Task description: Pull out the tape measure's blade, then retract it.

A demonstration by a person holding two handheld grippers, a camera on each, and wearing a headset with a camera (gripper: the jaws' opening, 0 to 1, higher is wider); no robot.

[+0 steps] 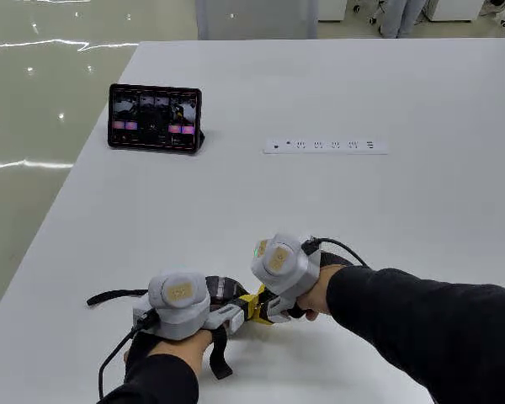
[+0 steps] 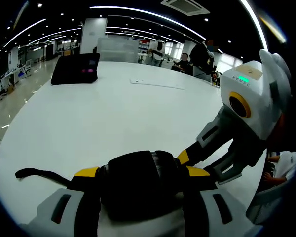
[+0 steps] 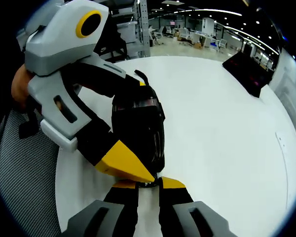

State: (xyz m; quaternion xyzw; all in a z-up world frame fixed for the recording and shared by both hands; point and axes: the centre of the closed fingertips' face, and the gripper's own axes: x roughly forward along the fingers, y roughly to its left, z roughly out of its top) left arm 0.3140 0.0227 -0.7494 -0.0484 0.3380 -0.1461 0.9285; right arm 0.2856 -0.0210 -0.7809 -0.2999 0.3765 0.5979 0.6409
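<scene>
Tape measure (image 2: 138, 185): black, rounded matte case, lower centre of the head view, on the near part of the table. A black strap (image 2: 39, 174) trails left.
Left gripper (image 2: 140, 170): yellow-tipped grey jaws clamped on the case's sides.
Right gripper (image 3: 149, 183): yellow tips drawn nearly together at the case's edge; grasp cannot be told.
Table (image 1: 320, 202): white, smooth.
Tablet (image 1: 155, 118): dark, propped, upper left.
Power strip (image 1: 325, 146): white, flat, upper centre.

Probably an open-plan lab, white worktable (image 1: 337, 202), glossy floor (image 1: 34, 101), ceiling strip lights (image 2: 138, 10)
</scene>
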